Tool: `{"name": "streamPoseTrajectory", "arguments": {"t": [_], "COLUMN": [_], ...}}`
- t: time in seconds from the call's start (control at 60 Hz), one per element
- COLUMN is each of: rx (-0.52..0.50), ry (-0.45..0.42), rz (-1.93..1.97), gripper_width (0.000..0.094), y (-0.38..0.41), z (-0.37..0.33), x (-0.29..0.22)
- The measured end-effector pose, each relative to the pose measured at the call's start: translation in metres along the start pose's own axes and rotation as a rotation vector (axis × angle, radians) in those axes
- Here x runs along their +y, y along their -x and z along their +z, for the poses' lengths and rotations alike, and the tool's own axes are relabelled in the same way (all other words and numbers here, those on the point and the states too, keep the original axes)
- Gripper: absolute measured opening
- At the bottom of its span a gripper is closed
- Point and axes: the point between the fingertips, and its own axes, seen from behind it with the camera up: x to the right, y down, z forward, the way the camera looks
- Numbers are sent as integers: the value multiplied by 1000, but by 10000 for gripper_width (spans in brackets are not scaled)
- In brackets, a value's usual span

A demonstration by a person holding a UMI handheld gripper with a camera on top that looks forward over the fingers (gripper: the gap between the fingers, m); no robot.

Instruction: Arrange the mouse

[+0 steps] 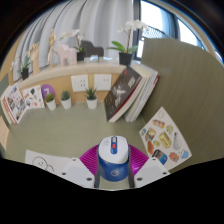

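**Mouse held between the fingers, waiting to be placed**

Plainly, the gripper view shows the small white computer mouse with a blue band across its back (112,153) sitting between the two fingers of the gripper (112,170); the magenta pads (92,160) show at both flanks of the mouse with no gap that I can make out, so I judge the fingers closed narrow on its body, holding it; whether it hangs above the table or rests on it cannot be told from here. Beyond the fingers spreads the pale green tabletop (75,130), bare just ahead of the mouse; to one side of that bare stretch lies an open picture book with colourful illustrations (164,139), and farther back a dark book propped at a tilt (132,90); along the rear stand small potted green plants (66,98), a purple ball (33,97), white square wall panels (91,82) and a white flower in a pot near the window (127,47).

To do this step well, I would keep the squeeze even so the smooth shell does not slip or twist; carry the mouse low to the bare patch, well apart from the picture book; set its flat underside fully down and squared to the table edge; only then part the fingers straight outward, without dragging it askew.
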Motion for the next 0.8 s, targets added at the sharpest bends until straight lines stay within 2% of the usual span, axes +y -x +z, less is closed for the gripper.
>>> {"name": "streamPoseTrajectory", "arguments": {"t": [0.2, 0.283, 0.367, 0.483, 0.6, 0.8], "rx": [47, 23, -20, -86, -163, -146], "ry": [-257, -313, -328, -282, -167, 38], "rz": [-11, -18, -23, -58, -63, -65], "gripper_width": [392, 392, 391, 390, 389, 391], "y": [51, 91, 136, 199, 251, 265], "z": [-112, -151, -167, -156, -118, -53], "x": [-140, -169, -175, -144, -71, 60]}}
